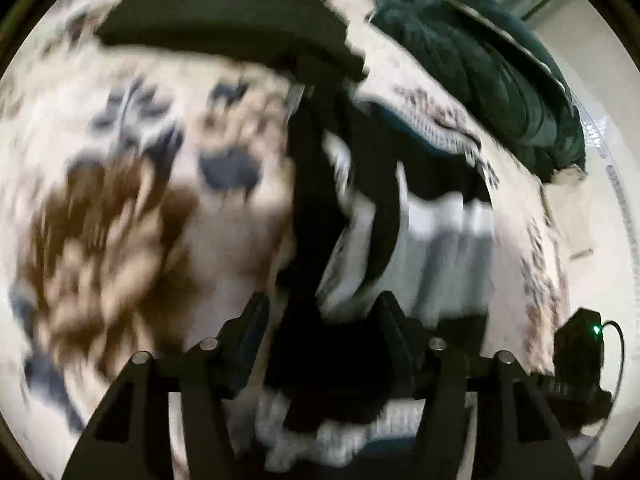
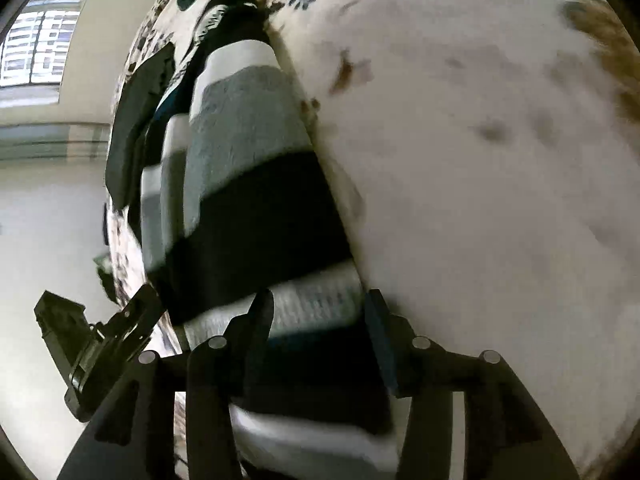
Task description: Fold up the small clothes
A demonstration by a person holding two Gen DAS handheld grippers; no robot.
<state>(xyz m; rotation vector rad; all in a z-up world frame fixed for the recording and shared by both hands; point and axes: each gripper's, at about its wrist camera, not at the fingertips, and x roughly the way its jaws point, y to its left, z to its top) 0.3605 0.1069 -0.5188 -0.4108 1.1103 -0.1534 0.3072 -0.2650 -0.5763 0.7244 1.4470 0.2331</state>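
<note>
I am in the middle of a fold, I think. Near me, my left gripper (image 1: 324, 316) pinches the dark end of the striped cloth (image 1: 444, 240). My right gripper (image 2: 320, 312) pinches its other near end, partly shut on the cloth (image 2: 248, 152). The cloth stretches away from me over the flowery bed cover (image 1: 120, 160). Next I should bring this end over and lay it flat. Far off lie a dark folded thing (image 1: 224, 20) and a green blanket (image 1: 480, 60).

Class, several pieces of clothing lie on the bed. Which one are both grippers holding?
The striped garment, banded black, grey and white. It runs between both grippers; the plain black piece and the dark green one lie apart, untouched.
</note>
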